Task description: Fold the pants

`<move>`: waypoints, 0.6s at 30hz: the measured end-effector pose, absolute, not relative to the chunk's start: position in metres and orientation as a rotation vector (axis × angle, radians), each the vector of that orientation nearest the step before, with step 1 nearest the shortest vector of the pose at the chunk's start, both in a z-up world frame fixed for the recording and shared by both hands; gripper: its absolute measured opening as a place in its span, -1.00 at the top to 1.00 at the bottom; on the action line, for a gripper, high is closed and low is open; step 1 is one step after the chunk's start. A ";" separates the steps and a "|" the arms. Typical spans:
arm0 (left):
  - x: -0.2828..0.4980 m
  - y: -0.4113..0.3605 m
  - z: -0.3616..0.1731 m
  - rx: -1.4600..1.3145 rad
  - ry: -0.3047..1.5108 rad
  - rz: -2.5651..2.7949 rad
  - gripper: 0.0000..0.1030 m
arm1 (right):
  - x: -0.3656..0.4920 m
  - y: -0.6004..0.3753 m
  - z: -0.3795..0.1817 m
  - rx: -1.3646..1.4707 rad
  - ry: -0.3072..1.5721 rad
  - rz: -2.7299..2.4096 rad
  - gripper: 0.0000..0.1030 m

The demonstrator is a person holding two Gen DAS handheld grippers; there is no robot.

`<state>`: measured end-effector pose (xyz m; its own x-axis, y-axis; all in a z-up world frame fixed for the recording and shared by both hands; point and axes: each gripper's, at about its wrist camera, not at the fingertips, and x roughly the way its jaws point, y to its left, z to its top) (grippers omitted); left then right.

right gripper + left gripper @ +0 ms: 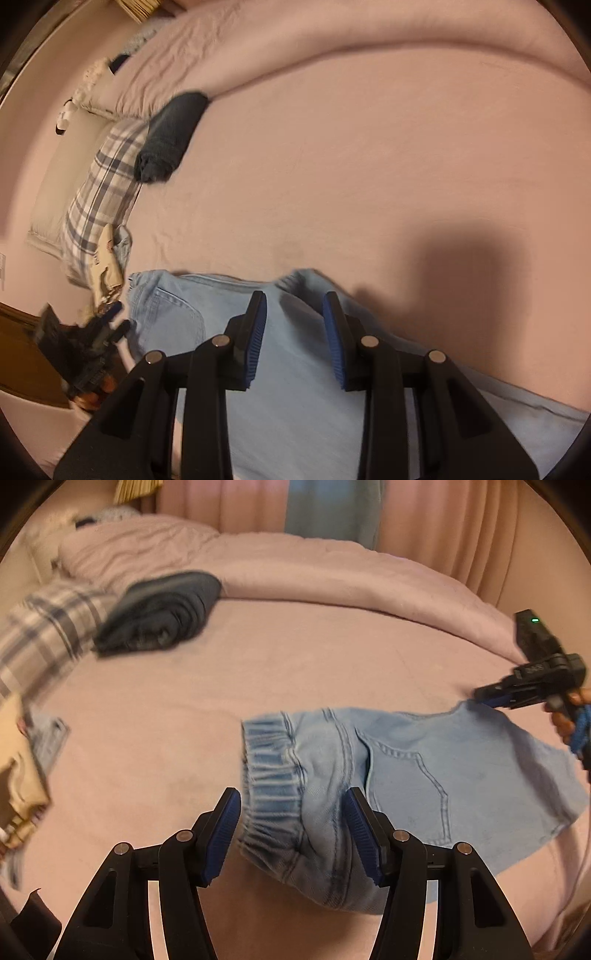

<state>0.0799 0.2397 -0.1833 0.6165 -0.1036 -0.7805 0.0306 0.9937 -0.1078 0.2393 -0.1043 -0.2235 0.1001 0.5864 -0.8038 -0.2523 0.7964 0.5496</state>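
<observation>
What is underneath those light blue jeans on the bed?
The light blue jeans lie on the pink bedsheet, which shows all around them. Whatever sits directly beneath the denim is covered, so it cannot be seen.

- pants (pixel 424 771): pale, washed-out blue denim, with darker blue stitching along the seams and pocket;
- bedsheet (pixel 295 672): soft dusty pink all over;
- folded garment (pixel 162 613): dark slate blue-grey;
- plaid cloth (pixel 48 635): white crossed with grey checks;
- curtain (pixel 424 517): pink;
- left gripper (pixel 291 834): black, with ribbed blue pads (pixel 221 838);
- right gripper (pixel 295 339): black with blue pads too.
</observation>
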 end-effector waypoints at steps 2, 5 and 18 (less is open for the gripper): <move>0.078 0.242 -0.187 -0.107 0.921 -0.081 -0.14 | 0.228 -0.100 -0.218 0.315 1.375 0.650 0.36; 0.079 0.247 -0.192 -0.148 0.937 -0.102 -0.02 | 0.226 -0.086 -0.232 0.241 1.442 0.642 0.48; 0.069 0.245 -0.195 -0.014 0.861 -0.003 -0.18 | 0.218 -0.080 -0.248 0.191 1.370 0.553 0.77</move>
<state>0.0692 0.2450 -0.1950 0.6514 -0.0085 -0.7587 -0.0032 0.9999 -0.0139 0.2183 -0.0800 -0.2481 0.0962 0.4780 -0.8731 -0.2615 0.8585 0.4412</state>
